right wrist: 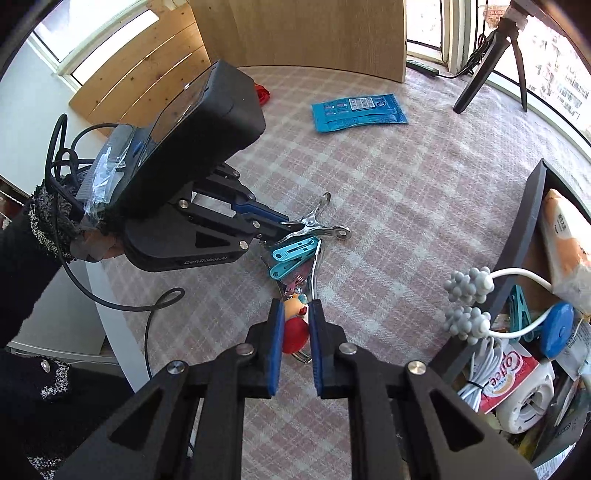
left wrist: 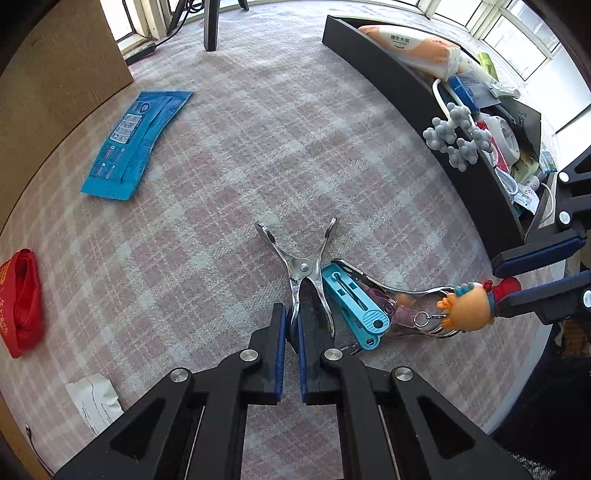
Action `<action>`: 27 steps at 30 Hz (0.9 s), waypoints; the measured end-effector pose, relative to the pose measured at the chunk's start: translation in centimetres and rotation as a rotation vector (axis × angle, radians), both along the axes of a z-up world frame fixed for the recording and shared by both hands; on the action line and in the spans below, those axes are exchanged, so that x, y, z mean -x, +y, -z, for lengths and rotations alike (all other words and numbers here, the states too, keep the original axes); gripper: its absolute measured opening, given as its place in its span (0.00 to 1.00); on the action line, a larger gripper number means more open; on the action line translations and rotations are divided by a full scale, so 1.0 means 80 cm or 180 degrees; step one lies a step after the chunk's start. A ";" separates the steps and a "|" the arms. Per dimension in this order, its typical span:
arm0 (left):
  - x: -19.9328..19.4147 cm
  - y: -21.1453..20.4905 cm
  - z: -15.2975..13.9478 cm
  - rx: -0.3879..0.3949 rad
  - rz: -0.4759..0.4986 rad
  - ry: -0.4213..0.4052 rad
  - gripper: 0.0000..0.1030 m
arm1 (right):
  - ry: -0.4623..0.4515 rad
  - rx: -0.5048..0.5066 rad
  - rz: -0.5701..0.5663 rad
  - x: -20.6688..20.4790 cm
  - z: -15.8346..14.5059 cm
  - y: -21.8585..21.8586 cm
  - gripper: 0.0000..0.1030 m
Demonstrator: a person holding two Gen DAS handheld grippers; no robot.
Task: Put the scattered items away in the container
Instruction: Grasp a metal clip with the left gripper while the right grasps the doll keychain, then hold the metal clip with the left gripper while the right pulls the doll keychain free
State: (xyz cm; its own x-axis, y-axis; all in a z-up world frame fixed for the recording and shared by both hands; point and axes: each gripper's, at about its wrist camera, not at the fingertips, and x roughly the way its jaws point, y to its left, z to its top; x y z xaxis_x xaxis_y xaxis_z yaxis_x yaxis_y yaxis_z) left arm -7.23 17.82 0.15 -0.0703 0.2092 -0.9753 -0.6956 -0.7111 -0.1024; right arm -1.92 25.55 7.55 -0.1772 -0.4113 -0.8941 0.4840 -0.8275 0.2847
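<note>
My left gripper (left wrist: 291, 325) is shut on a metal clip (left wrist: 304, 266) lying on the checked tablecloth; it also shows in the right wrist view (right wrist: 314, 223). My right gripper (right wrist: 296, 314) is shut on a small cartoon figure keychain (right wrist: 294, 325), seen in the left wrist view (left wrist: 467, 306) with a red body and orange head. A turquoise plastic clip (left wrist: 354, 299) and a second metal clip (left wrist: 417, 295) lie between the two. The black container (left wrist: 424, 99) stands at the right, full of items.
A blue wipes packet (left wrist: 136, 144) lies far left on the table. A red pouch (left wrist: 22, 299) and a white paper packet (left wrist: 96, 402) lie near the left edge. A grey bobbled massager (left wrist: 458, 136) overhangs the container's rim. A tripod leg (left wrist: 211, 22) stands at the back.
</note>
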 end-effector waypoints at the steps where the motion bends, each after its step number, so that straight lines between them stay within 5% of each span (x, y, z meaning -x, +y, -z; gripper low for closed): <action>1: 0.000 0.000 0.000 0.0015 -0.0019 0.0029 0.04 | 0.0010 0.0024 0.0014 -0.001 -0.003 0.001 0.07; 2: 0.000 0.000 -0.001 0.0034 -0.0037 0.0063 0.04 | 0.0011 0.0047 0.0024 -0.001 -0.007 0.003 0.00; 7: 0.002 -0.014 -0.009 0.0016 -0.0174 0.0124 0.04 | 0.0094 0.0068 0.0076 0.000 -0.020 0.011 0.00; 12: -0.004 -0.026 -0.020 0.0011 -0.0307 0.0234 0.03 | -0.0180 0.0013 -0.0104 -0.005 0.002 0.006 0.00; 16: -0.013 -0.034 -0.023 -0.0025 -0.0364 0.0242 0.04 | -0.0085 -0.0253 -0.0262 -0.023 0.017 -0.007 0.29; 27: -0.016 -0.037 -0.016 -0.0082 -0.0509 0.0257 0.04 | -0.0001 -0.0646 -0.0483 -0.023 0.051 -0.029 0.27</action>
